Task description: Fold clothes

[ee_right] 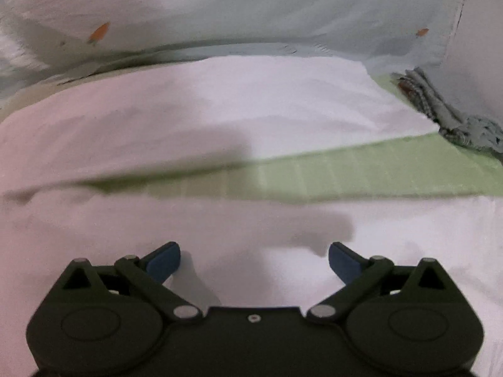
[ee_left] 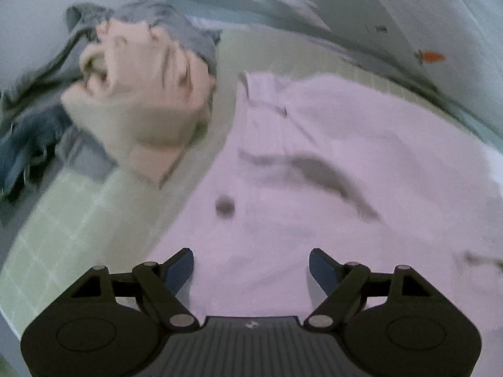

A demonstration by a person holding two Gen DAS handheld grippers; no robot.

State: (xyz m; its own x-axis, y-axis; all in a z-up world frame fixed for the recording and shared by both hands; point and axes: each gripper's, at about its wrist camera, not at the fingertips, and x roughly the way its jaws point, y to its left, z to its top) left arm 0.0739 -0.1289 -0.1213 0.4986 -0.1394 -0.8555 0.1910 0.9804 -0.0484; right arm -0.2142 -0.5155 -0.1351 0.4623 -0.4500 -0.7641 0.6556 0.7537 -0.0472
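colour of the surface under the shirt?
Light green with a faint pale grid; clearest in the right wrist view.

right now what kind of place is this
Probably a bedroom, on a bed: a green checked sheet, carrot-print bedding behind it, and a heap of unfolded clothes beside the white shirt.

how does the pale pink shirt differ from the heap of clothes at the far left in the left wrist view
The pale pink shirt lies spread out and mostly flat on the green checked cover; the heap of clothes is bunched and crumpled. The shirt is one light colour with a dark button; the heap mixes peach, grey and blue pieces. The shirt lies right under the open left claw; the heap sits farther off. Both rest on the same cover.
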